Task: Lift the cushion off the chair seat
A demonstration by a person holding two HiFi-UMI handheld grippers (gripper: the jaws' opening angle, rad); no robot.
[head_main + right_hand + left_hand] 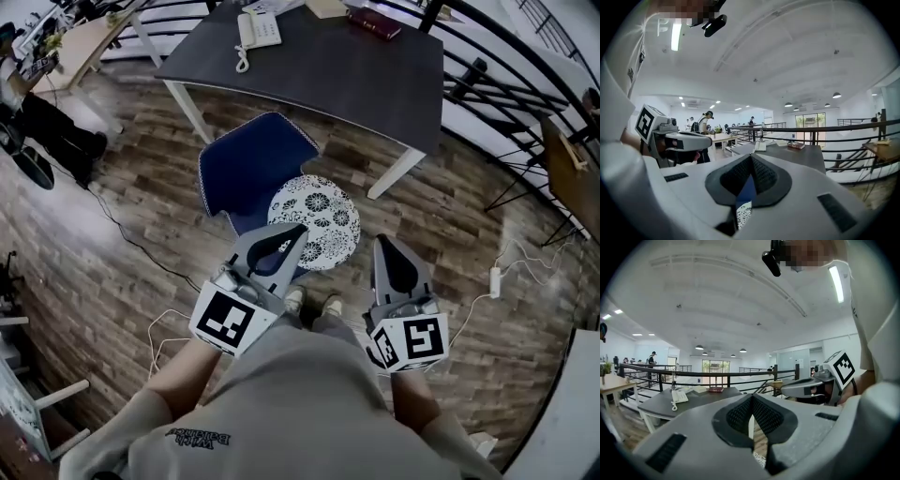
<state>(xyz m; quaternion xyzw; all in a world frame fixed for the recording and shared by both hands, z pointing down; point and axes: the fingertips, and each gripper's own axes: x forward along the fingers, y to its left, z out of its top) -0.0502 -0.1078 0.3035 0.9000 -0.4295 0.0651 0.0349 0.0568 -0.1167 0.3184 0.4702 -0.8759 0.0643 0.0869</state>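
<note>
A round white cushion (317, 219) with a dark flower print lies on the seat of a chair with a blue back (246, 165), just ahead of the person's feet. My left gripper (298, 229) hovers over the cushion's near left edge, jaws together and empty. My right gripper (385, 241) is beside the cushion's right edge, apart from it, with its jaws also together. In the left gripper view, a strip of cushion (760, 459) shows through the slit below the left gripper (751, 397). Below the right gripper (750, 157), the right gripper view shows blue chair back (746, 190) and cushion (743, 213).
A dark table (328, 70) stands right behind the chair, carrying a white telephone (258, 30) and a red book (373, 22). Cables and a power strip (494, 281) lie on the wooden floor. A black railing (511, 80) runs along the right.
</note>
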